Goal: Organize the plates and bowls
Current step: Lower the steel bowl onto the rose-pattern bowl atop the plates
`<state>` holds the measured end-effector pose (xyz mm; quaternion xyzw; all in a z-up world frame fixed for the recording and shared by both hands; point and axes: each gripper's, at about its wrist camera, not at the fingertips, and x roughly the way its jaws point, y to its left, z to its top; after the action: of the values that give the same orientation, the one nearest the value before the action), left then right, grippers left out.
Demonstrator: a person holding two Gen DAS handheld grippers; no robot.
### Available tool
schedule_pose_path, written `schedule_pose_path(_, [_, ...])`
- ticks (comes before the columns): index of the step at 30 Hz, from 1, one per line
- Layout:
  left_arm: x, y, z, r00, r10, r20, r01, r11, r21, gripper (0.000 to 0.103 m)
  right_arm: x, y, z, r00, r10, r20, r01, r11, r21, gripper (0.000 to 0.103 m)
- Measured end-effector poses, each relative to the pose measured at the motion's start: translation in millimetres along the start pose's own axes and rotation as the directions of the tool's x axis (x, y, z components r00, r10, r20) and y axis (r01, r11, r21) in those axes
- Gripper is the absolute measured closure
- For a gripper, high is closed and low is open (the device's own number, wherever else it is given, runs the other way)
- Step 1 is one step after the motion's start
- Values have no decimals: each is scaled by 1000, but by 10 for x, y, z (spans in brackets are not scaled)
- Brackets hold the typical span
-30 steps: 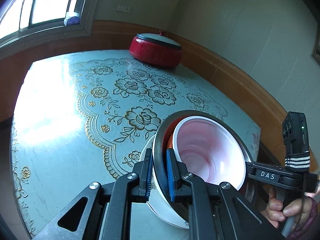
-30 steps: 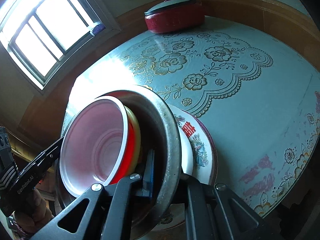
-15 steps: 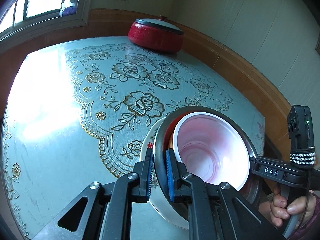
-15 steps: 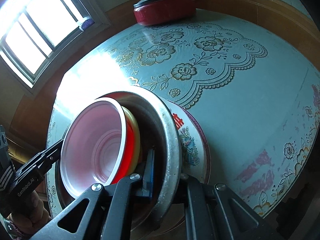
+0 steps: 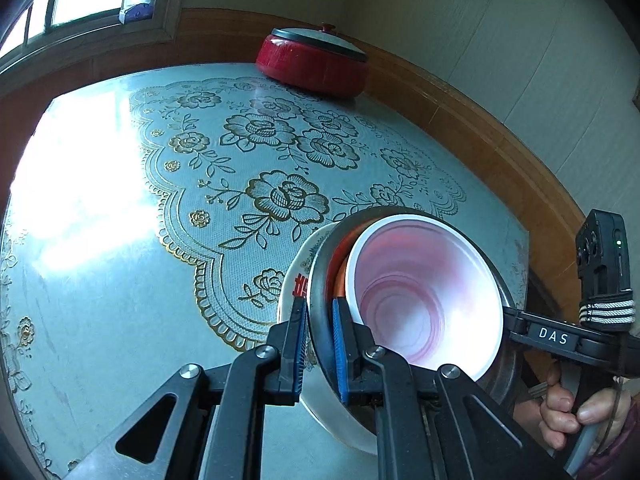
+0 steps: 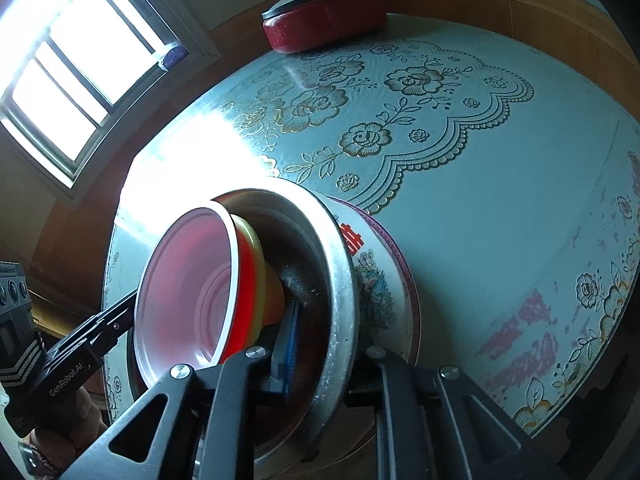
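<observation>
Clamped on the near wall of the metal bowl (image 5: pixel 320 300), the left gripper (image 5: pixel 318 344) had its blue pads (image 5: pixel 340 352) pressed to either side of the rim, one inside and one outside. Across the metal bowl, on its far rim, the right gripper (image 6: pixel 320 352) straddled the same wall with its jaws opening: the inner blue pad (image 6: pixel 290 344) stood off the steel with a visible gap, and the outer finger was hidden behind the rim.

Inside the metal bowl sat a nested stack: a red bowl with a white interior (image 5: pixel 424 300) uppermost, and a yellowish bowl (image 6: pixel 260 276) under it. Beneath the metal bowl lay a white plate (image 6: pixel 376 280) with a red character, a painted pattern and a purple edge, showing past the bowl's side. The whole stack stood at the near edge of the table (image 5: pixel 100 280), which was covered by a pale blue cloth with gold flowers.

Well beyond the metal bowl, at the far edge of the table against the wood-panelled wall (image 5: pixel 480 128), rested a red lidded pot (image 5: pixel 314 60). A window (image 6: pixel 68 72) was up to the left of the pot. A person's hand (image 5: pixel 576 412) gripped the right gripper's handle just to the right of the metal bowl.
</observation>
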<state>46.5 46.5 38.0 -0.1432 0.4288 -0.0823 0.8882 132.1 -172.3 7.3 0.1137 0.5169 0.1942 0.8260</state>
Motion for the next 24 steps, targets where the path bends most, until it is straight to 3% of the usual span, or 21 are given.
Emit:
schedule_pose_path(6, [-23, -21, -5, 1000, -11, 2, 11, 1000, 0, 90, -142, -31, -26, 999, 4, 41, -4, 1000, 17, 75])
schedule_pose_path(14, [-53, -26, -11, 1000, -13, 7, 13, 1000, 2, 90, -304, -84, -70, 996, -4, 88, 1, 1000, 31, 75])
schedule_pose_path(17, [-62, -21, -20, 1000, -15, 10, 15, 1000, -1, 90, -326, -114, -124, 996, -4, 90, 0, 999, 42, 78])
schedule_pose_path(21, [-62, -23, -20, 1000, -14, 13, 14, 1000, 4, 89, -309, -145, -206, 996, 12, 90, -17, 999, 49, 90])
schedule_pose_path(24, [-66, -42, -30, 1000, -4, 18, 4, 1000, 15, 89, -308, -85, -228, 994, -15, 107, 13, 1000, 23, 90])
